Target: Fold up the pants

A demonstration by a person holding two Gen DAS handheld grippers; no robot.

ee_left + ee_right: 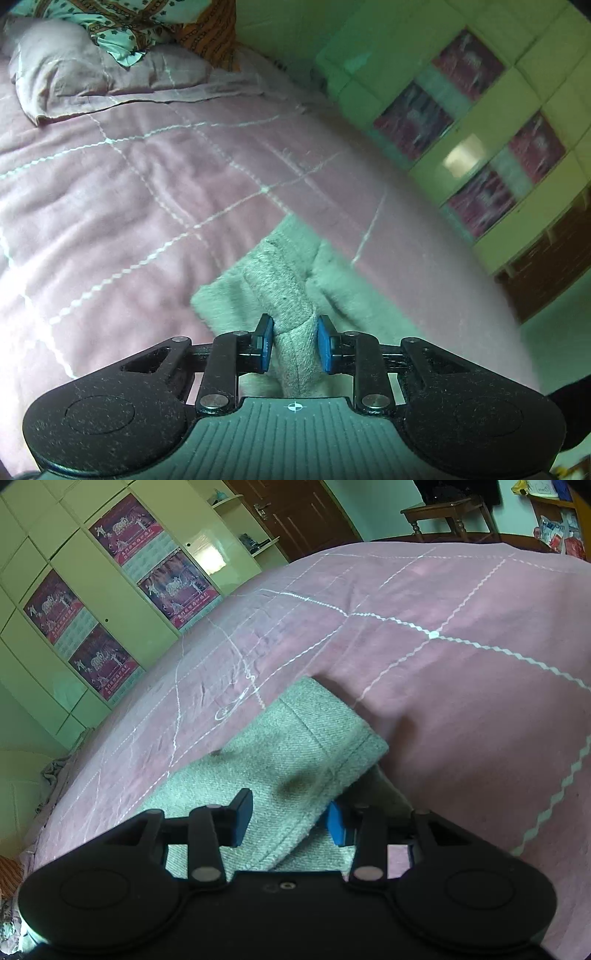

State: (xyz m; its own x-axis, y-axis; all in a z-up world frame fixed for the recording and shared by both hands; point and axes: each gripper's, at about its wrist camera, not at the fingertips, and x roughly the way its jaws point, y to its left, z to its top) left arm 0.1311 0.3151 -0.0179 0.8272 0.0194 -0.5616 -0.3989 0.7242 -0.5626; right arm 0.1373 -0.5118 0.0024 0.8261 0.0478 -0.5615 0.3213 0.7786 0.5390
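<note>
Grey-green pants (280,273) lie on a pink bedspread (147,184). In the left wrist view, my left gripper (294,341) is shut on a bunched fold of the pants, which rises between the blue pads (325,345). In the right wrist view, the pants (295,746) show a hemmed leg end lifted off the bedspread (461,664). My right gripper (291,821) has its jaws set around that layer with a wide gap; the fabric runs between the fingers.
A pink pillow (74,74) and patterned cloth (122,26) lie at the head of the bed. A pale wardrobe with red posters (110,590) stands beside the bed. A brown door (295,513) and a wooden table (447,513) stand beyond it.
</note>
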